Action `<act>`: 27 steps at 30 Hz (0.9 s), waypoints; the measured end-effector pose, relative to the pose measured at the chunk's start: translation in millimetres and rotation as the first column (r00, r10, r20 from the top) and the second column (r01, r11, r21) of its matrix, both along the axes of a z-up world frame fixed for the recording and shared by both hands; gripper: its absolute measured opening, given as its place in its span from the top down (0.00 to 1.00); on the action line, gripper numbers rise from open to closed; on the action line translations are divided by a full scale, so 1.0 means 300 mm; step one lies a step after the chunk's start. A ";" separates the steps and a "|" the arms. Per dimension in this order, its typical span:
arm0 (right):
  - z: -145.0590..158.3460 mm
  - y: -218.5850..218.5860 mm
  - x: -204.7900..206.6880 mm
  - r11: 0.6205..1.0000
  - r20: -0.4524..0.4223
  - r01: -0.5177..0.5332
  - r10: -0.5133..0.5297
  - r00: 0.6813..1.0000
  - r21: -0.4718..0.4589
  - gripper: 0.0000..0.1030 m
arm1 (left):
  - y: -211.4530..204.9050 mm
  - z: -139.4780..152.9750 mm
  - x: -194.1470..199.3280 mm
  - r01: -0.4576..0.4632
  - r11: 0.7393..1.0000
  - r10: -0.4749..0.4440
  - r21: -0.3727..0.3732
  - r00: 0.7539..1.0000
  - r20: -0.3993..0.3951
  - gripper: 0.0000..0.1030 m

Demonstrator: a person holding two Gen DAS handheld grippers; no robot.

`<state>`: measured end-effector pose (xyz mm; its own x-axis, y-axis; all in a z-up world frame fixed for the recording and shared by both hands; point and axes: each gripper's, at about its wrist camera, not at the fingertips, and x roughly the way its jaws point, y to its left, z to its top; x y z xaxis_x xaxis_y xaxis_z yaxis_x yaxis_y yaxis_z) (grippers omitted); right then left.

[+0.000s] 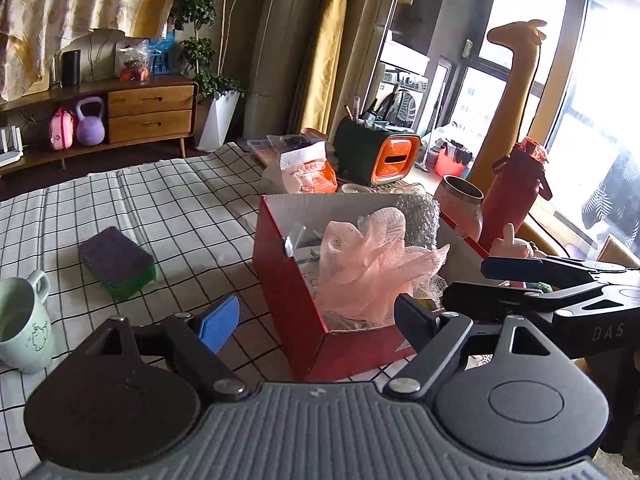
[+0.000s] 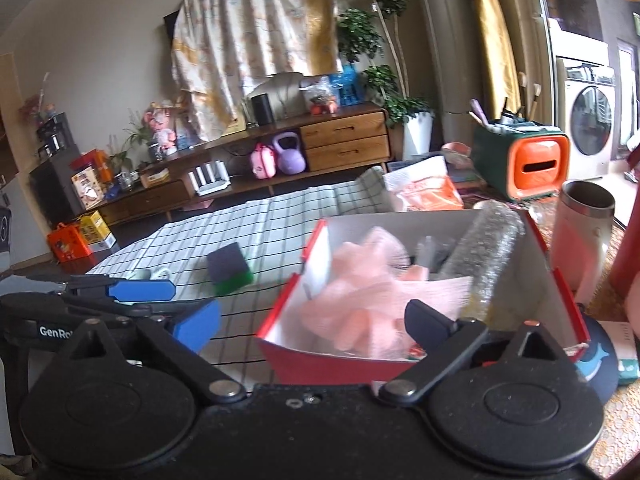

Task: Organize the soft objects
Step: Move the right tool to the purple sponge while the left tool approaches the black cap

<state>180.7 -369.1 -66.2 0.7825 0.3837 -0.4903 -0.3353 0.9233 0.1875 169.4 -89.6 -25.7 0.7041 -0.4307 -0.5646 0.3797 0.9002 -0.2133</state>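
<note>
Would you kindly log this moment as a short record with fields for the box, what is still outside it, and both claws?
box: red box, open, on the checked cloth
in box: pink mesh puff, bubble wrap roll
outside box: sponge, lying on the cloth
nearby: green mug
left claw: open, empty
right claw: open, empty

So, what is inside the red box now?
Inside the red box lies a pink mesh bath pouf, with a roll of bubble wrap leaning at the far side. Some small items show behind and under the pouf, but it covers them too much to name.
</note>
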 end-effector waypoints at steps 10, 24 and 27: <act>0.007 0.174 -0.032 0.995 0.006 -0.097 0.097 0.995 -0.008 0.01 | 0.253 0.004 -0.095 -0.111 0.994 0.111 -0.010 0.994 -0.001 0.01; -0.020 0.419 0.012 0.976 -0.023 -0.215 0.214 0.977 -0.042 0.01 | 0.603 0.005 -0.170 -0.352 0.936 0.351 0.011 0.935 0.053 0.00; -0.029 0.469 0.041 0.972 -0.033 -0.230 0.229 0.973 -0.052 0.01 | 0.647 -0.010 -0.175 -0.389 0.921 0.386 0.037 0.920 0.062 0.00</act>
<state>192.9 -228.6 -74.9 0.6632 0.5230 -0.5353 -0.5349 0.8316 0.1497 116.7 104.6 -28.8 0.8397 -0.0915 -0.5352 0.0086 0.9878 -0.1554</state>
